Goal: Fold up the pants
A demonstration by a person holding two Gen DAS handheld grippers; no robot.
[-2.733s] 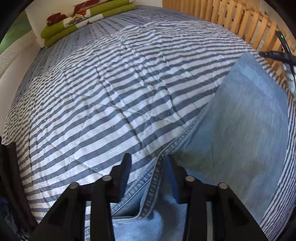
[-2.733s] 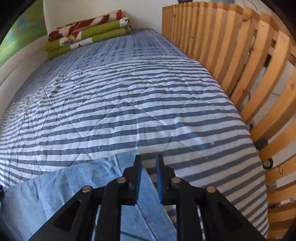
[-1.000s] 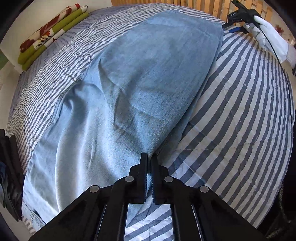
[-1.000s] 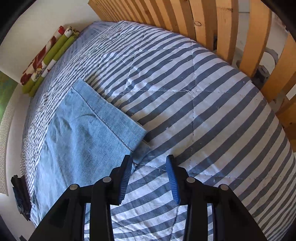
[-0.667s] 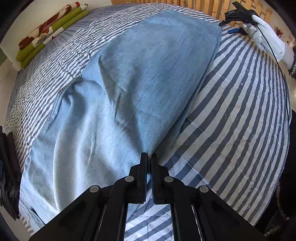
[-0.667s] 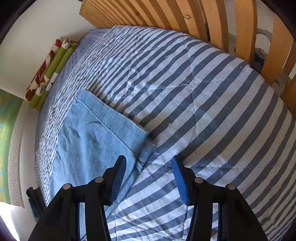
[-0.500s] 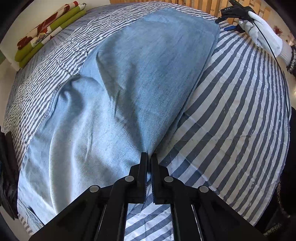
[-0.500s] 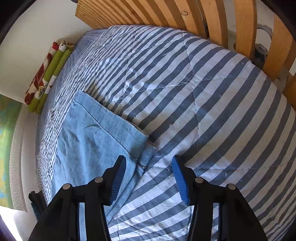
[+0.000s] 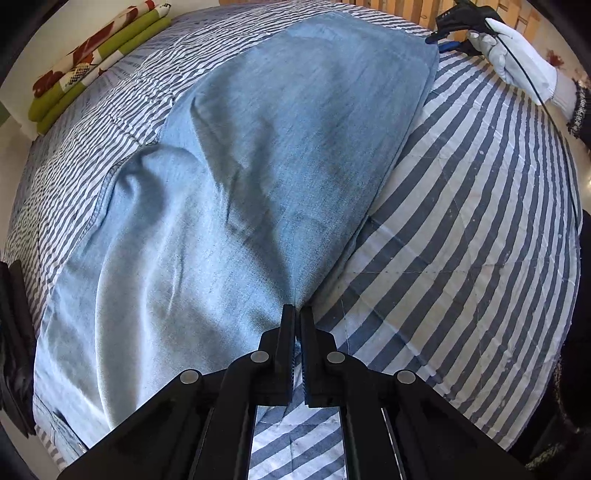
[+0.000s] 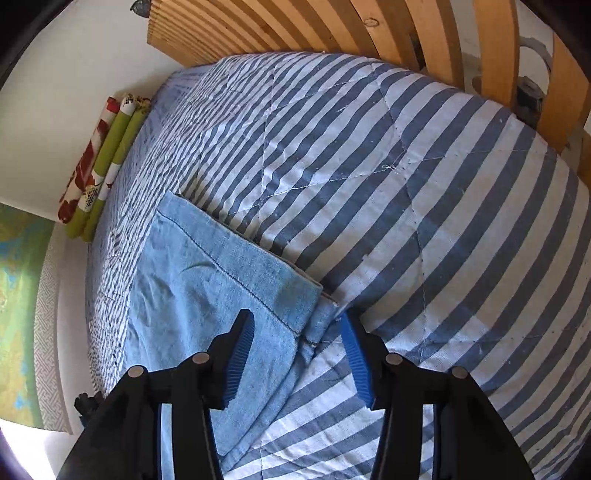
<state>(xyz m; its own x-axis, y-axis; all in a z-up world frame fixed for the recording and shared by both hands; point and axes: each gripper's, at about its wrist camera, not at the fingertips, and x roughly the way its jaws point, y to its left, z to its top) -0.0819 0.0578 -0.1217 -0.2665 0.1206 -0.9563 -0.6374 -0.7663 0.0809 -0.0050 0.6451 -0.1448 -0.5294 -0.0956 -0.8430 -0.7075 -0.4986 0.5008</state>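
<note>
Light-blue denim pants (image 9: 258,177) lie flat on the striped quilt (image 9: 461,240). Left gripper (image 9: 297,314) is pinched on the fabric edge. Right gripper (image 10: 295,328) is closing around the hem corner (image 10: 314,317), contact unclear. Denim looks soft, moderately heavy; edges and hems grip best.

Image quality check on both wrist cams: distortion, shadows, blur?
Left wrist view: strong fisheye bulge, black vignette corners; soft shadows in the folds of the light-blue denim pants; sharp, no motion blur. Right wrist view: same barrel distortion bends the wooden slatted bed frame; bright blown-out patch at the lower left; blue-and-white striped quilt evenly lit and crisp.
</note>
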